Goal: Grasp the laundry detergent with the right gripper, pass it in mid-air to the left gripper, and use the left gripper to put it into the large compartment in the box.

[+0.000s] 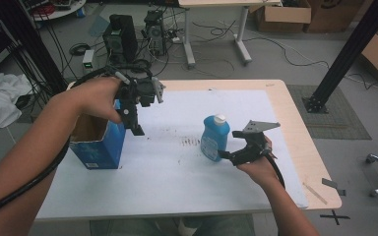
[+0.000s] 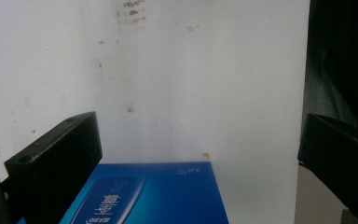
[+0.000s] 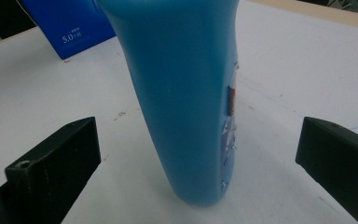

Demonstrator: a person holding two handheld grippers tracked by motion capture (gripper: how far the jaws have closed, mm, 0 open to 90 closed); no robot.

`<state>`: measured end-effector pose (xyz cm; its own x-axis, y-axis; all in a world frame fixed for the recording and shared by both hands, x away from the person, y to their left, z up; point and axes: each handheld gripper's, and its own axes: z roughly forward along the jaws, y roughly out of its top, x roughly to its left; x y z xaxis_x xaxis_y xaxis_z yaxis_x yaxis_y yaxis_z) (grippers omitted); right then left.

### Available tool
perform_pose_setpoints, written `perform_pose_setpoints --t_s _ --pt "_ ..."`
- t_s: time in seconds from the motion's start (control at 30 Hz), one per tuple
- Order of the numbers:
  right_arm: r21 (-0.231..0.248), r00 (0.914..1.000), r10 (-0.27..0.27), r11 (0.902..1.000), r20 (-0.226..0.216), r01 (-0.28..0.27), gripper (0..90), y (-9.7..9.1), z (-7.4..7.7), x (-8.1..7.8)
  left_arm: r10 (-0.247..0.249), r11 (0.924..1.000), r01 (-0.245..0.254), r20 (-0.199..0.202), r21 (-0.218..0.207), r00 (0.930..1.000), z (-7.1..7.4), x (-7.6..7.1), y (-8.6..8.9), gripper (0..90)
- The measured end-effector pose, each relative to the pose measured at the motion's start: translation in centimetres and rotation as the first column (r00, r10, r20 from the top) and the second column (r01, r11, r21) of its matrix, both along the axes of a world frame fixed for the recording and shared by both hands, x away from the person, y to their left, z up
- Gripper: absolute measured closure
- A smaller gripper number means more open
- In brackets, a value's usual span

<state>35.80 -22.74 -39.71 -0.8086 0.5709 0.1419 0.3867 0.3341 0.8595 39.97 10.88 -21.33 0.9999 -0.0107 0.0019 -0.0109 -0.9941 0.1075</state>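
Note:
A blue bottle (image 1: pixel 214 138) with a white cap stands upright on the white mat (image 1: pixel 177 172), right of centre. My right gripper (image 1: pixel 230 145) is open just to its right. In the right gripper view the bottle (image 3: pixel 186 93) rises between the two wide-apart jaws, and neither touches it. At the left stands a blue cardboard box (image 1: pixel 98 142) with its top open. Above the box's right edge my left gripper (image 1: pixel 134 125) points downward and is open. In the left gripper view the blue box (image 2: pixel 154 193) lies below the spread jaws with nothing between them.
The mat covers a wooden table (image 1: pixel 285 98); brown smudges (image 1: pixel 191 141) mark its middle. On the floor beyond are computer towers (image 1: pixel 123 37), cables, a desk's legs and cardboard boxes (image 1: pixel 283 14). A black frame post (image 1: pixel 344 54) stands at the right.

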Motion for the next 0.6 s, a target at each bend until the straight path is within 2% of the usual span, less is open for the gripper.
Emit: perform_pose_setpoints --t_s 0.3,0.43,0.6 --pt "0.0 0.9996 -0.027 0.9996 -0.001 0.027 0.0 1.4 -2.1 0.6 0.004 1.0 -0.004 0.001 0.002 1.0 0.1 -0.1 0.4 0.1" --pt "0.027 0.9985 -0.054 0.9981 0.0 0.054 0.0 1.9 -3.5 0.8 0.005 1.0 -0.005 -0.003 0.007 1.0 0.0 -0.2 0.4 0.1" --pt "0.015 0.9972 -0.074 0.9971 0.003 0.074 0.0 2.7 -4.5 1.1 0.004 1.0 -0.004 -0.003 0.006 1.0 0.0 -0.3 0.3 0.1"
